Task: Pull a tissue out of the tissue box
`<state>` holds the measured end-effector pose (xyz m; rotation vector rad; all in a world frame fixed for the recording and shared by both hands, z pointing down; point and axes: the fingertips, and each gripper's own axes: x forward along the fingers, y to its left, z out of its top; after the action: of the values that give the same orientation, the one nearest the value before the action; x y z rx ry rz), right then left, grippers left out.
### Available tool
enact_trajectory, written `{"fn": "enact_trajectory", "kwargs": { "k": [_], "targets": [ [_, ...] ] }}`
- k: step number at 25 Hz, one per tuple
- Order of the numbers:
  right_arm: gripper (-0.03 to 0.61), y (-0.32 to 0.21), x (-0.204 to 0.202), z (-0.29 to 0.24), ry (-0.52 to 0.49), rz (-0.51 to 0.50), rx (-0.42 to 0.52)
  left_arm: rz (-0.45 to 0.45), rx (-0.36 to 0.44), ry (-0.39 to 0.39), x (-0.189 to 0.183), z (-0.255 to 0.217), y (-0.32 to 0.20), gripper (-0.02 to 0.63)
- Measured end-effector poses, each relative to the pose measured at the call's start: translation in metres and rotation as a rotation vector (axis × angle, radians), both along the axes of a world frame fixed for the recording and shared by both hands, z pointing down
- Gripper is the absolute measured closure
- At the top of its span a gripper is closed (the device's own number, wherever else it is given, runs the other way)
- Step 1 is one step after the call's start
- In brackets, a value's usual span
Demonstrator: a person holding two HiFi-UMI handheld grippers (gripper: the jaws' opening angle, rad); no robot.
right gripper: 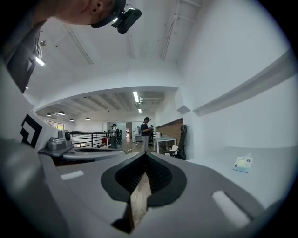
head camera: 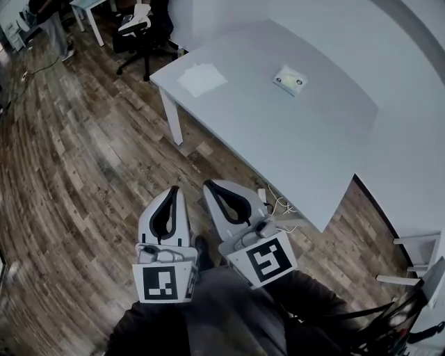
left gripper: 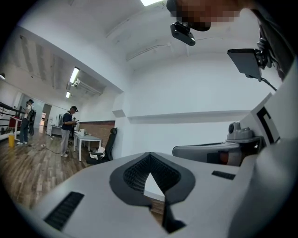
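The tissue box [head camera: 290,81], pale green with a white tissue poking from its top, sits on the white table [head camera: 306,139], far from both grippers. In the right gripper view the tissue box [right gripper: 243,163] lies at the right on the tabletop. A loose white tissue [head camera: 201,78] lies flat near the table's left corner. My left gripper [head camera: 172,191] and right gripper [head camera: 208,186] are held side by side over the wooden floor, short of the table, both shut with nothing between the jaws. The left gripper [left gripper: 149,155] and right gripper [right gripper: 145,155] show their tips meeting.
A black office chair [head camera: 142,31] stands beyond the table's left end, with another white table [head camera: 87,5] behind it. Cables [head camera: 278,205] trail on the floor under the table edge. A white frame [head camera: 417,257] stands at the right. A person [right gripper: 146,132] stands far off.
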<state>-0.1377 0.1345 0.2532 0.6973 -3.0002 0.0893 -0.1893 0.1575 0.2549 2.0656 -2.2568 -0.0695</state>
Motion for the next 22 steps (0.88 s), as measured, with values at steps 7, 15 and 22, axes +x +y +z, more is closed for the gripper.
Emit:
{"fn": "enact_trajectory", "kwargs": {
  "k": [7,15,22],
  "targets": [
    [0.577,-0.053,-0.005,-0.009,-0.003,0.122,0.014,0.113,0.005,0.006,-0.007,-0.002,-0.055,0.612],
    [0.577,-0.138,0.036,0.013,-0.012,0.304,-0.010,0.268,-0.041,0.000,0.024,0.022,-0.147,0.612],
    [0.577,-0.242,0.085,0.032,-0.007,0.430,-0.054,0.407,-0.074,-0.015,0.073,0.036,-0.257,0.612]
  ]
}}
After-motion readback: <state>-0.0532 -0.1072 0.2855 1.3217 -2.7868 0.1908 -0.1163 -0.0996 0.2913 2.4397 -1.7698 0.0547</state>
